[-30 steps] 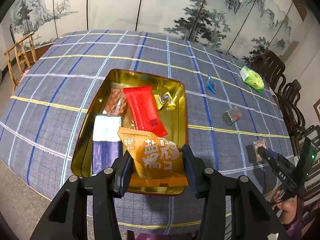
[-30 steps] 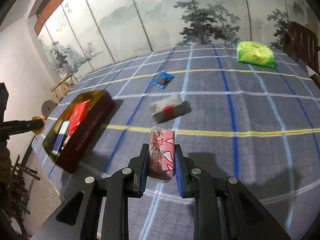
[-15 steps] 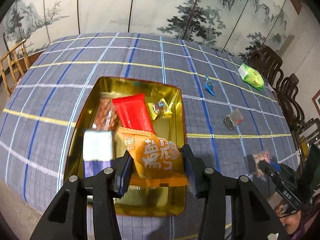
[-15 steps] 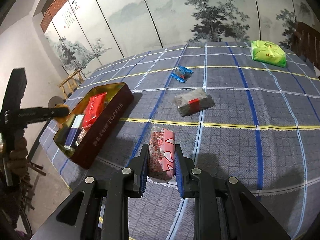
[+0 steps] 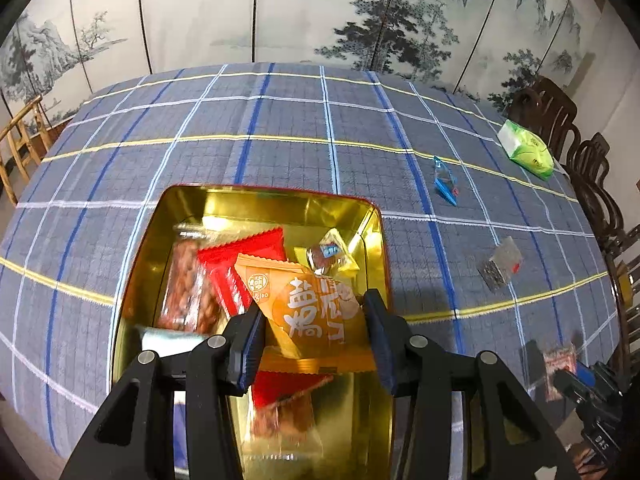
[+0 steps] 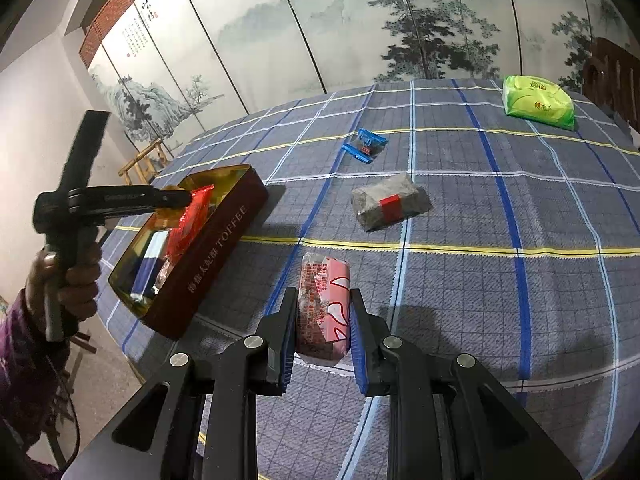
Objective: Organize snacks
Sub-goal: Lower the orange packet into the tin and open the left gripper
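Observation:
My left gripper is shut on an orange snack packet and holds it over the open gold-lined tin. Inside the tin lie a red packet, a brown nut packet, a small wrapped candy and a white-blue packet, partly hidden. My right gripper is shut on a pink-and-red packet low over the tablecloth. From the right wrist view the tin stands at the left, with the left gripper above it in a person's hand.
On the blue plaid tablecloth lie a grey packet with a red band, a blue candy wrapper and a green pack at the far right. Dark wooden chairs line the right edge. A painted screen stands behind.
My left gripper has moved forward and down over the tin with the orange packet, so the tin fills more of its view. The right gripper holds the pink packet almost still.

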